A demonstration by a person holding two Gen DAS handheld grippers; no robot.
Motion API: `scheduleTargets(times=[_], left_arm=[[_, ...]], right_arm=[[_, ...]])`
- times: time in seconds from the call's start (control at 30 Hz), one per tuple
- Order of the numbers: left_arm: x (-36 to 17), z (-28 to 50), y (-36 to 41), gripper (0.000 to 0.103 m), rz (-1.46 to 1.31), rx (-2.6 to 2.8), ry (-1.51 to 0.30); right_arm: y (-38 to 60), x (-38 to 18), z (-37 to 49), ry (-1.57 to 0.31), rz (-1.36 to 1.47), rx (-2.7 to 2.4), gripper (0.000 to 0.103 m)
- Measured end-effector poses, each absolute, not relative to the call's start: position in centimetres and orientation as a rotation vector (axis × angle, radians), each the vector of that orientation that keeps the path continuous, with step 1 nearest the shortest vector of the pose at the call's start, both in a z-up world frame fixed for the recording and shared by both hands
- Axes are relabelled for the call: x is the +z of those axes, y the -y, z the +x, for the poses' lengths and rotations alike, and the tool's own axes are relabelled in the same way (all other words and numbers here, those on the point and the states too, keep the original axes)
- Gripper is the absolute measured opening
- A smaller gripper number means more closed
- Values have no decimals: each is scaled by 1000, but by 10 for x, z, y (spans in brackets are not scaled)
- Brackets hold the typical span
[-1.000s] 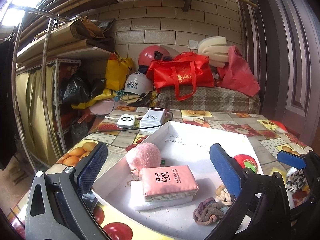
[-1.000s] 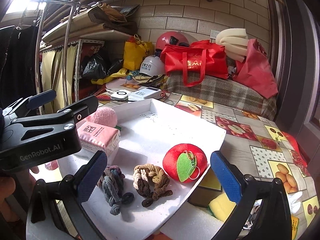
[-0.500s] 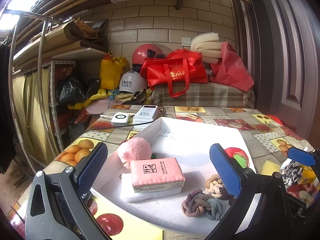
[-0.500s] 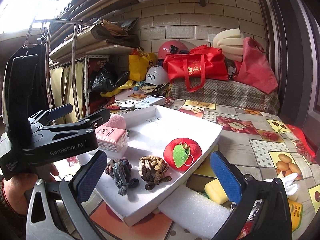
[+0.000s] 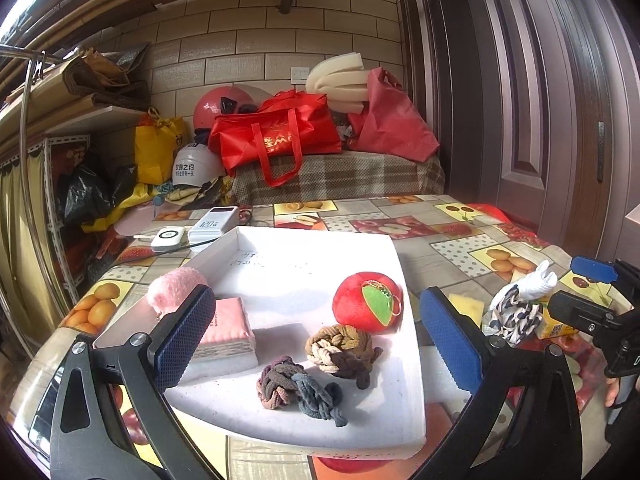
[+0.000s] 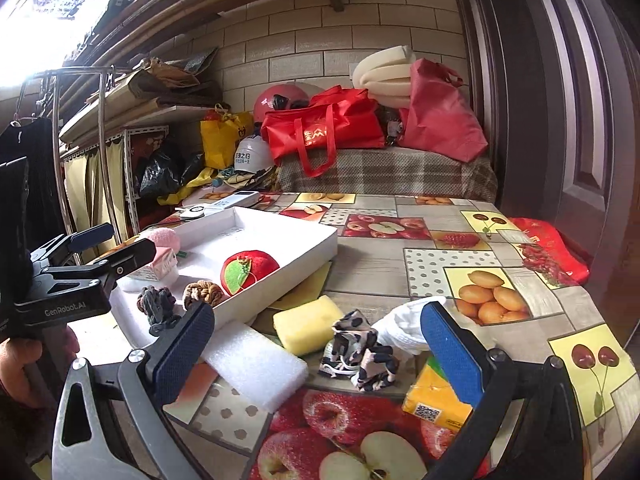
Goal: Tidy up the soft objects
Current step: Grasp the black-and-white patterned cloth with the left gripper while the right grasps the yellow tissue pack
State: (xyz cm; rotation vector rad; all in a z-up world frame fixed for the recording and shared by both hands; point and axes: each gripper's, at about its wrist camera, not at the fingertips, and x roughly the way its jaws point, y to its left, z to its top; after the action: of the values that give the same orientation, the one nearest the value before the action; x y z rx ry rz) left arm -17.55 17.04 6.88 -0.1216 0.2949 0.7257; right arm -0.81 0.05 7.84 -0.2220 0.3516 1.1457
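Now, from the left wrist view, the left gripper (image 5: 316, 332) hangs wide and holds nothing over the near edge of the white tray (image 5: 404, 276), having swung rightward from the pink end a second ago. Counted inside: one pink pompom (image 5: 176, 286), one pink tissue pack (image 5: 226, 326) on one white foam slab (image 5: 240, 362), two knotted hair ties (image 5: 340, 346) and one red plush apple (image 5: 366, 306).

From the right wrist view, the right gripper (image 6: 318, 350), also wide and empty, has turned away from the tray toward the loose things at the table's near right corner. Counted there: one foam block (image 6: 256, 364), one yellow sponge (image 6: 308, 324), one spotted scrunchie (image 6: 358, 354), one white cloth (image 6: 400, 328) and one yellow tissue pack (image 6: 438, 398). That suggests the next pick is among these five, with six items already in the tray.
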Motion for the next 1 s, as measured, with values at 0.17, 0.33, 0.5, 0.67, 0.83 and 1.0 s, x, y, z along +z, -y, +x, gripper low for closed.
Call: scheduleTargets(times=[0.17,0.33,0.5,0.67,0.83,1.0], left_arm=[[67,-153,-149,103,-106,576,-348],[60,-107,-123,103,-151,354,-466],[51,-66,-114,103,-224,318,-577],[46,-54,-112,103,-231,330,-622],[46,-41,-109,103,-176,353,-643],[42,-22,-112,102,-143,365,-678]], right_arm=[[31,79,35,-378,-252,1066,103],[44,62,84,-612,-314,1158,103],[31,47,90,-728,-379,1214,103],[5,37,72,-663,-582,1176,103],[-3,29,71,-704,-638,1217,83],[15,36,71,-692,-576,1197,81]])
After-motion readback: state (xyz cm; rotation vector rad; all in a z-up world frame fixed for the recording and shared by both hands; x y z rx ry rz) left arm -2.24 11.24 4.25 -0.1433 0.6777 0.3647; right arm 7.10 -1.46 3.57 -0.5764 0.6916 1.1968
